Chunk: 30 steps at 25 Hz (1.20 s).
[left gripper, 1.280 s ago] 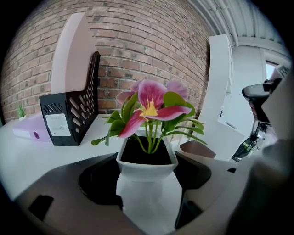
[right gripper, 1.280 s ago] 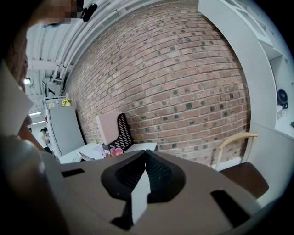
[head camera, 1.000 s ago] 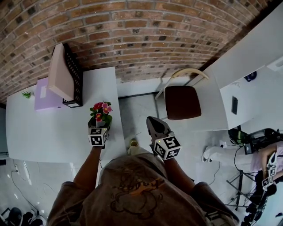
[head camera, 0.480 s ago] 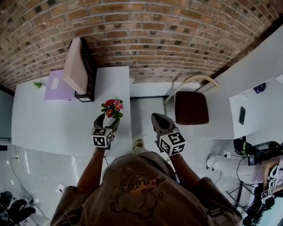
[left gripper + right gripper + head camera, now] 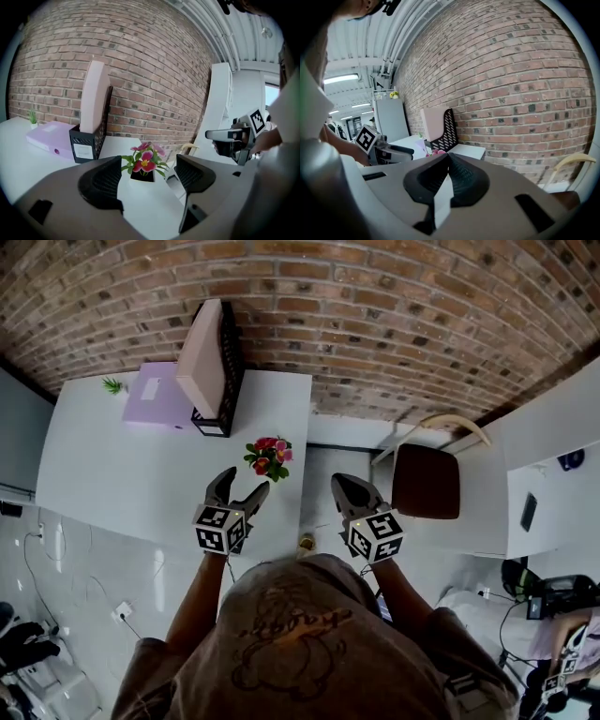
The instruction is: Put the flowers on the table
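A small pot of red and pink flowers (image 5: 268,457) stands upright on the white table (image 5: 141,465), near its right edge. My left gripper (image 5: 239,486) is open just short of the pot, apart from it. In the left gripper view the flowers (image 5: 145,161) sit beyond the spread jaws, with nothing between them. My right gripper (image 5: 349,491) is shut and empty, held over the floor to the right of the table. In the right gripper view a little of the pink flowers (image 5: 437,152) shows past the closed jaws.
A black mesh file rack (image 5: 214,371) with a pink folder stands at the table's far edge by the brick wall. A lilac box (image 5: 155,395) and a tiny green plant (image 5: 112,385) lie left of it. A brown-seated chair (image 5: 424,481) stands to the right.
The left gripper has let go of the flower pot and drawn back from it with its jaws spread. The pot now stands alone on the table. The head view has shifted.
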Each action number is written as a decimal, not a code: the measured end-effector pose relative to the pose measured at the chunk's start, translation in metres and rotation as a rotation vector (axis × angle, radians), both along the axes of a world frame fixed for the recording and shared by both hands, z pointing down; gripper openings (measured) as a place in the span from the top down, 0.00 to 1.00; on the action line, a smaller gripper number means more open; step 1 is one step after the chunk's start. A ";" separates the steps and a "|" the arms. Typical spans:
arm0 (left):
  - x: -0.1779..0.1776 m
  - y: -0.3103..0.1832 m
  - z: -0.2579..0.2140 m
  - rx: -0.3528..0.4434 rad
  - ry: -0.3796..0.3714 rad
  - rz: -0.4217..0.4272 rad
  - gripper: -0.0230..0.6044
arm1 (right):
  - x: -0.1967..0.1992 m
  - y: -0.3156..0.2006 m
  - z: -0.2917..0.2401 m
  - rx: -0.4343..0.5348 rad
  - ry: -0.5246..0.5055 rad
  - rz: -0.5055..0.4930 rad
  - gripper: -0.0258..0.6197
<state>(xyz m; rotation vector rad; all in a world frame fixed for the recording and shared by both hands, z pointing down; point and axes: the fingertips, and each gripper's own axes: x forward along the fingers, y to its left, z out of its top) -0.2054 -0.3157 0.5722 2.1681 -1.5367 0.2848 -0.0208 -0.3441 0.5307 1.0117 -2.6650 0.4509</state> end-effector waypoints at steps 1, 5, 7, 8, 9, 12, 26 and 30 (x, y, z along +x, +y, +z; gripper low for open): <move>-0.003 0.002 -0.007 0.011 0.006 -0.007 0.38 | -0.004 0.001 -0.001 0.004 0.001 -0.012 0.96; -0.011 0.010 -0.032 0.053 0.030 -0.033 0.38 | -0.014 0.003 -0.006 0.020 -0.001 -0.037 0.96; -0.013 0.013 -0.045 0.078 0.031 -0.033 0.38 | -0.016 0.002 -0.010 0.029 -0.006 -0.035 0.96; -0.013 0.014 -0.051 0.090 0.029 -0.031 0.38 | -0.017 0.001 -0.012 0.034 -0.008 -0.034 0.96; -0.014 0.016 -0.056 0.102 0.030 -0.029 0.38 | -0.019 0.001 -0.014 0.040 -0.010 -0.032 0.96; -0.019 0.021 -0.071 0.137 0.049 -0.038 0.38 | -0.022 -0.001 -0.021 0.061 -0.017 -0.025 0.96; -0.041 0.030 -0.088 0.223 0.035 -0.137 0.39 | -0.025 0.007 -0.035 0.097 -0.070 -0.022 0.96; -0.042 0.032 -0.088 0.244 0.026 -0.146 0.51 | -0.021 0.005 -0.036 0.105 -0.077 -0.015 0.96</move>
